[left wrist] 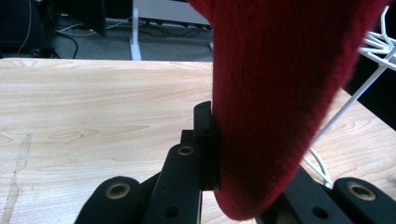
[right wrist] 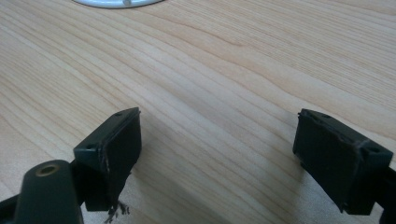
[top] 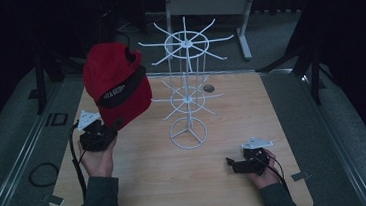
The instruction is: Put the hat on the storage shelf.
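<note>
A red cap (top: 116, 83) with a black band hangs above the table's left side, held up by its brim. My left gripper (top: 115, 125) is shut on that brim; in the left gripper view the red cloth (left wrist: 280, 93) is pressed against the left pad (left wrist: 205, 140) and hides the other jaw. A white wire display rack (top: 188, 97) with two tiers of hooks stands mid-table, just right of the cap. My right gripper (top: 232, 163) rests low at the front right, pointing left. Its jaws (right wrist: 219, 154) stand wide apart with bare wood between them.
The wooden table (top: 153, 186) has a small round grommet (top: 209, 88) behind the rack. The rack's ring base (right wrist: 116, 2) lies ahead of the right gripper. A grey desk frame (top: 244, 27) stands beyond the table, and a cable loop (top: 41, 173) lies at the left.
</note>
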`<action>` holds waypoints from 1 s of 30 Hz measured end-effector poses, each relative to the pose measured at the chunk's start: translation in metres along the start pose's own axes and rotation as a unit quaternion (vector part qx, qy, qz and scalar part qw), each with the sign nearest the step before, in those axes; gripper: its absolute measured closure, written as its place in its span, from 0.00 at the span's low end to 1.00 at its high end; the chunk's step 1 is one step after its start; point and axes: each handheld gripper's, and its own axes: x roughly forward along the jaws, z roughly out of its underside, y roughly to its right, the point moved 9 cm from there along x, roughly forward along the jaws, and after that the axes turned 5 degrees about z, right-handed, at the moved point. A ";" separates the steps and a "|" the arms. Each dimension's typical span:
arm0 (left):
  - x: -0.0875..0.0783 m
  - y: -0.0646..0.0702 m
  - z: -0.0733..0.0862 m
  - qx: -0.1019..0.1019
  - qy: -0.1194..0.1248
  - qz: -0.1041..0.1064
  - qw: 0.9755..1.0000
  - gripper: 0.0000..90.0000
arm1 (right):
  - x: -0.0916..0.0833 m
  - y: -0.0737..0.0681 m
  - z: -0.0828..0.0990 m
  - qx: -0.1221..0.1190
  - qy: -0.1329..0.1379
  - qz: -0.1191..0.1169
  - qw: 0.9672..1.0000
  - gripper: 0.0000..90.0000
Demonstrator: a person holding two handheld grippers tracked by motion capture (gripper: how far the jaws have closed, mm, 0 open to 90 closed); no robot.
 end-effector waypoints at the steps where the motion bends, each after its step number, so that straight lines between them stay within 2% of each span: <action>1: 0.000 0.000 -0.001 0.001 0.000 0.000 1.000 0.96 | 0.000 0.000 0.000 0.000 0.000 0.000 1.000 0.17; 12: -0.006 0.000 -0.011 0.007 0.008 0.000 1.000 0.96 | 0.000 0.000 0.000 0.000 0.000 0.000 1.000 0.17; 30: -0.014 0.009 -0.032 0.012 0.027 0.007 1.000 0.96 | 0.000 0.000 0.000 0.000 0.000 0.000 1.000 0.17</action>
